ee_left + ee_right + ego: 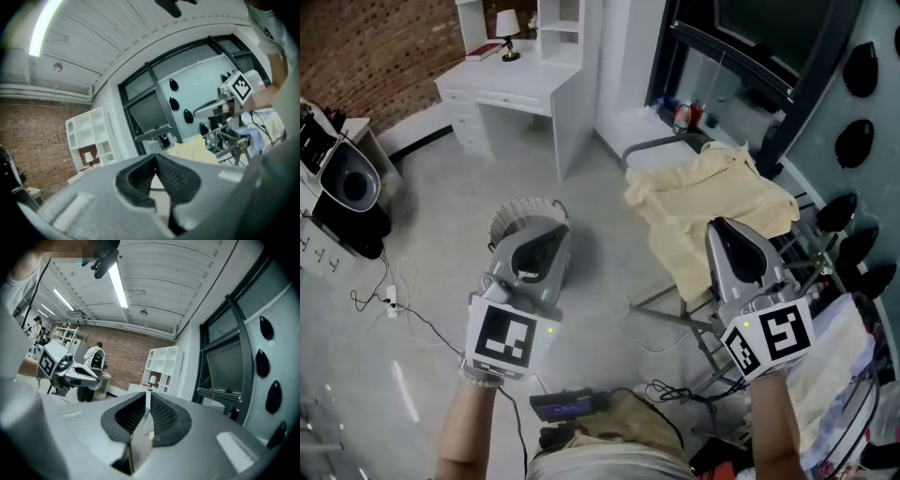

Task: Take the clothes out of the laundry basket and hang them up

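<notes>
In the head view my left gripper (549, 232) is held level over the floor, in front of a round white wire laundry basket (510, 214) that it partly hides. Its jaws are shut with nothing between them (155, 157). My right gripper (724, 227) hovers at the near edge of a pale yellow garment (712, 192) draped over a folding drying rack (675, 317). Only a narrow slit separates its jaws, and they are empty (146, 395). Each gripper shows in the other's view: the right gripper (206, 110) and the left gripper (91, 377).
A white desk (502, 94) with a small lamp (506, 33) stands at the back. A black machine (352, 202) sits at far left, with cables (403, 300) on the floor. More clothes (839, 361) hang at lower right. A dark window frame (741, 66) rises behind the rack.
</notes>
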Motion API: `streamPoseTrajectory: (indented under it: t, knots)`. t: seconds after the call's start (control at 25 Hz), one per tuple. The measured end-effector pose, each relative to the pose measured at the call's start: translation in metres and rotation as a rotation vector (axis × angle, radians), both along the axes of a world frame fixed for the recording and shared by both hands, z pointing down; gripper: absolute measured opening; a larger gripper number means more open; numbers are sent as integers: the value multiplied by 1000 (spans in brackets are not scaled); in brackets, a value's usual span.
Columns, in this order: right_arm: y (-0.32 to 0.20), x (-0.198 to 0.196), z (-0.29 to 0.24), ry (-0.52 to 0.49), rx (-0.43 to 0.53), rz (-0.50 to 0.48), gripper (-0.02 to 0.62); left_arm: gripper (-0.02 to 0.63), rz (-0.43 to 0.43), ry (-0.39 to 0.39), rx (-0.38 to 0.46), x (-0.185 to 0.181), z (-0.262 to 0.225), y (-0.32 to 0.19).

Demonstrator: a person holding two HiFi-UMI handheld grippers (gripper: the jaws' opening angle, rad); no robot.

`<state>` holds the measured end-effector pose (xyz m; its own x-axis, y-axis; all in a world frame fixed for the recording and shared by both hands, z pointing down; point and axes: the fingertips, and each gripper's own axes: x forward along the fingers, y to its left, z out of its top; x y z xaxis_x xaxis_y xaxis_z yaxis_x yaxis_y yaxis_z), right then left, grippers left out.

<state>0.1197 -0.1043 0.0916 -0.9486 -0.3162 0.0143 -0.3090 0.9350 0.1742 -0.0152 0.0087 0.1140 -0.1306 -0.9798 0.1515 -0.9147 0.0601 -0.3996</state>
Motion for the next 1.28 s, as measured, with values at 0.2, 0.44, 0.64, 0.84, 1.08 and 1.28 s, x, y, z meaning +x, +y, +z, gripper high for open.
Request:
streamPoseTrajectory:
  t: [0.2,0.44,0.64,0.84,1.08,1.28]
  knots:
    - [35,-52,28,-20,-96,-101,26,-6,-138,66,6,-44,12,58]
    - [62,-87,56,5,-153,-200,21,-6,-243,93,-3,-63,27,101]
    - [74,-100,73,31,-169,-258,18,-6,-315,114,15,-67,35,131]
    - [74,-102,87,60,-205,-280,18,-6,-405,101,2,-73,41,152]
    - [82,-106,102,86,-230,-304,16,-6,-475,146,-11,-71,54,170]
    - [83,-111,111,100,-231,-324,13,-6,-482,141,-28,-72,61,170]
